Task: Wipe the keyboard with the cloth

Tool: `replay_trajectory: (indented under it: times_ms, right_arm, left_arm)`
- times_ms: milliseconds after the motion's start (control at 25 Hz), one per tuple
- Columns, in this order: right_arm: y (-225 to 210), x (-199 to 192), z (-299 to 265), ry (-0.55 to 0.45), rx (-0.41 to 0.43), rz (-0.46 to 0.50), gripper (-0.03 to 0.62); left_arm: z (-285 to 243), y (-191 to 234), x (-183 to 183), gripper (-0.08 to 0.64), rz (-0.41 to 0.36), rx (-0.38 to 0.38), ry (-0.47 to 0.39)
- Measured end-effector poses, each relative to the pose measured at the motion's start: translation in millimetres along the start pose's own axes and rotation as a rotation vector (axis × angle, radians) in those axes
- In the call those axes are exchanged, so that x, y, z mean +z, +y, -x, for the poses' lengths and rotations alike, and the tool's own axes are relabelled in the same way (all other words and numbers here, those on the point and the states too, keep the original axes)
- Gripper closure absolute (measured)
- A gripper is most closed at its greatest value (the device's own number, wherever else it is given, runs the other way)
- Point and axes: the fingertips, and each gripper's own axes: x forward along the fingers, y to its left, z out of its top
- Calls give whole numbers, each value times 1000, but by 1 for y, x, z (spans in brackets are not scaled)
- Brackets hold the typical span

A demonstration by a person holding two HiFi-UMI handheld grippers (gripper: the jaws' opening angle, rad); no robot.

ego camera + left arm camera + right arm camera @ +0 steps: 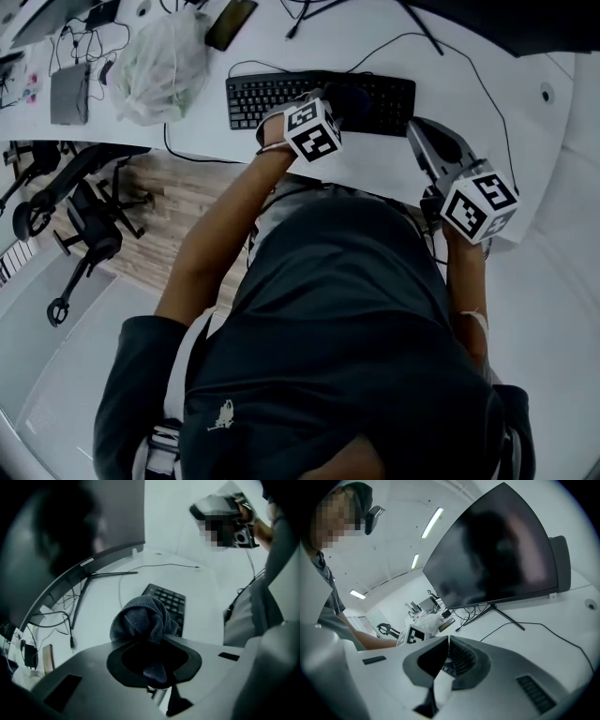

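One flat black computer keyboard lies on the white desk, parallel to its near edge; its key legends are too small to read. The left gripper is over the keyboard's right half; its jaws are closed tight on one dark grey terry cloth, which bulges out ahead of them in a rounded wad. In the left gripper view the wad overlaps the near end of the keyboard; whether it touches the keys cannot be told. The right gripper is near the desk's front edge, to the right of the keyboard and apart from it; its two jaw tips meet, with nothing between them.

Two white cubes with black square markers show, one on each gripper; the markers are patterns, not letters. One wide black monitor stands on a thin splayed stand; a small pale logo sits on its lower bezel, too small to read.

To the left of the keyboard lie one crumpled translucent plastic bag, one dark phone and one flat grey box; a black office chair stands on the floor below the desk.
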Motion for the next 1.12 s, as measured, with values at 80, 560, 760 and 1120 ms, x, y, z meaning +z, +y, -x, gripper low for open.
replay_trajectory:
  times_ms: [80, 560, 760, 1120]
  right_arm:
    - [-3, 2, 0, -3, 1, 1, 581]
    - [-29, -6, 14, 3, -35, -43, 581]
    - [-23, -4, 10, 7, -23, -35, 581]
    - [-28, -12, 4, 45, -25, -35, 581]
  left_arm:
    - [-4, 29, 6, 503, 32, 25, 15]
    - [-11, -23, 3, 505, 36, -94, 27]
    - [-20, 16, 24, 505, 12, -77, 19]
    - [-16, -42, 19, 505, -85, -198, 29]
